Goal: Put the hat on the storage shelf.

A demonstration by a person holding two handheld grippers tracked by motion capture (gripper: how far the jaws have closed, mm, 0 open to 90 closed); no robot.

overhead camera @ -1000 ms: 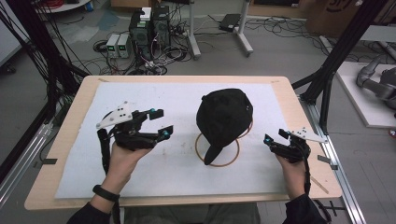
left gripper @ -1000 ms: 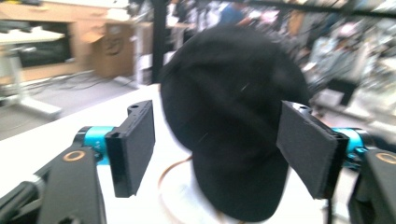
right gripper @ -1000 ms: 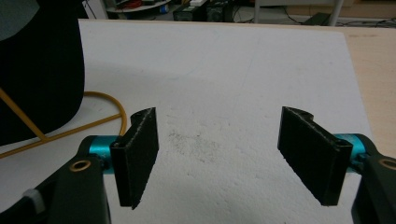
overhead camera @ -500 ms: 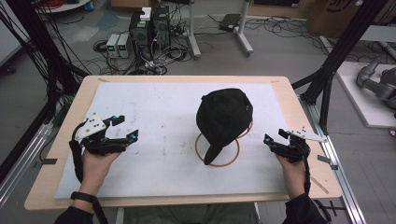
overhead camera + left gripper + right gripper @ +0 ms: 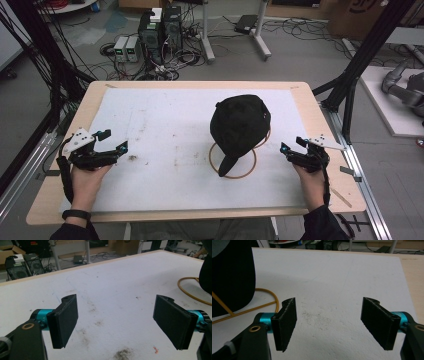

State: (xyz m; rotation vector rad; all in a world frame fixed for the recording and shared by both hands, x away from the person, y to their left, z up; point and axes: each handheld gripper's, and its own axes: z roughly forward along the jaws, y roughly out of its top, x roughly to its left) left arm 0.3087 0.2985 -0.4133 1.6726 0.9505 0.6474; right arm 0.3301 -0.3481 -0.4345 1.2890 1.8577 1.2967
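Note:
A black cap [image 5: 240, 125] sits on a yellow wire stand whose ring base [image 5: 210, 159] lies right of the table's centre. My left gripper [image 5: 117, 140] hovers low over the left side of the white mat, far from the cap. Its jaws have just been opening and nothing is between them. In the left gripper view the gripper [image 5: 115, 322] frames bare, stained mat, with the ring [image 5: 187, 290] and the cap's edge [image 5: 206, 272] at far right. My right gripper [image 5: 291, 144] rests open just right of the cap. In the right gripper view the gripper [image 5: 329, 325] is empty, with the cap [image 5: 232, 277] and the ring [image 5: 269, 296] at left.
The white mat [image 5: 165, 125] covers most of the wooden table [image 5: 50, 195] and has dark smudges [image 5: 132, 158] near the left gripper. Black frame posts [image 5: 350, 85] stand at both sides. Computers and cables [image 5: 160, 30] lie on the floor beyond the far edge.
My left hand has moved left and toward the near edge, away from the cap, and sunk lower over the mat. The right hand and the cap have stayed put.

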